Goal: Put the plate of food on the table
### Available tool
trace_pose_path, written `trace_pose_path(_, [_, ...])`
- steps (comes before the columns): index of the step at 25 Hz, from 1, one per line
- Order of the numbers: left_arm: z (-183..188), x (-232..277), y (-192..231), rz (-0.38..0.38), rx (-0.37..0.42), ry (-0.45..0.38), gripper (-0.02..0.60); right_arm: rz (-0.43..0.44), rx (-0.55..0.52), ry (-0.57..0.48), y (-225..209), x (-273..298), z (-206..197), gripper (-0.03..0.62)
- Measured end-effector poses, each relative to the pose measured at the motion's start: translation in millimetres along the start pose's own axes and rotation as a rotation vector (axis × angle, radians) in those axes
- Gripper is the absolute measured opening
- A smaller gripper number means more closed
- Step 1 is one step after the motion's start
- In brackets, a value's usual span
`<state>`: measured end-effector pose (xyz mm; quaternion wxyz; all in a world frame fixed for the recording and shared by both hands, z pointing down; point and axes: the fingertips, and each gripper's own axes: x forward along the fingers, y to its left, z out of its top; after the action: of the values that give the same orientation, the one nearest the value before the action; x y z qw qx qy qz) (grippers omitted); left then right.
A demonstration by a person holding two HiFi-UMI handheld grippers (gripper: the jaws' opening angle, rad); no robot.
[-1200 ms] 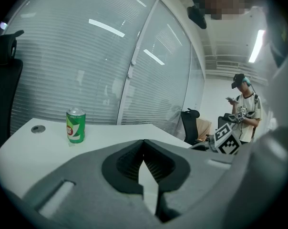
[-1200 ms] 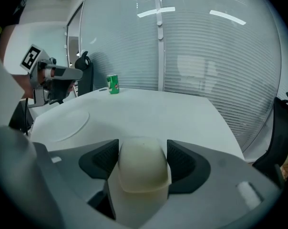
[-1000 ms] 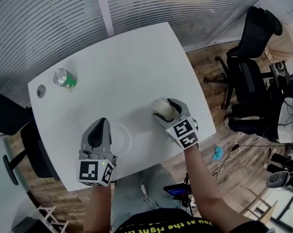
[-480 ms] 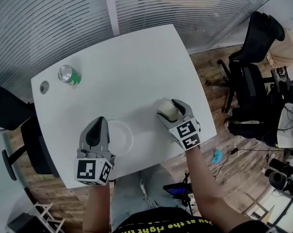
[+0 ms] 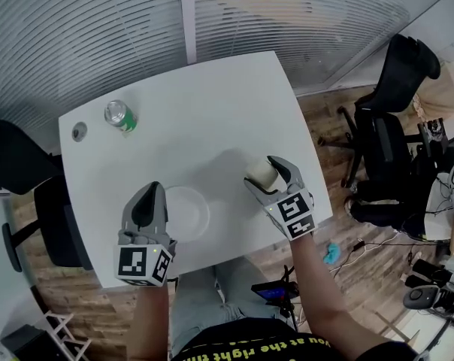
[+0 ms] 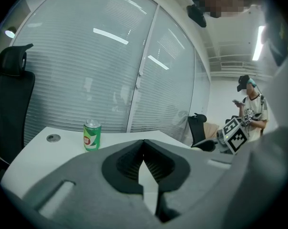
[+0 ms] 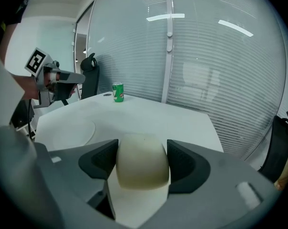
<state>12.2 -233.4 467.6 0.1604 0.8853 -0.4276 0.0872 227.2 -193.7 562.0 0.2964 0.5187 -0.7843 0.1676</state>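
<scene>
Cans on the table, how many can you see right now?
1. The green can stands upright near the far left corner of the white table, beside a round grommet. No other can shows in any view.

The white table is being lit brightly from above, and a soft grey shadow is being thrown beside the right gripper. Lamps are being mirrored in the glass wall. The pale round thing being squeezed there is being shown slightly blurred. Both gripper views are being bent round at the edges.

An office: swivel chairs, glass partition with blinds.
</scene>
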Motion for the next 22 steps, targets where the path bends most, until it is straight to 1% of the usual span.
trace_pose_path(7, [12.6,-21.8,16.7,0.056,-0.009,-0.037,0.001,0.051,-0.057,-0.027,27.8,-3.7,31.0,0.328])
trace_pose_path(13, [14.4,-45.6,36.4,0.115,-0.020,-0.055,0.000,0.112,-0.118,-0.049,61.4,0.0,57.2,0.328])
trace_pose_path(18, [18.4,-67.9,48.1,0.181,-0.032,-0.082,0.000,0.177,-0.170,-0.067,87.7,2.7,74.0,0.328])
trace_pose_path(22, [16.1,-88.3,64.2,0.236,-0.042,-0.089,0.000,0.240,-0.227,-0.061,117.5,15.3,81.8,0.328])
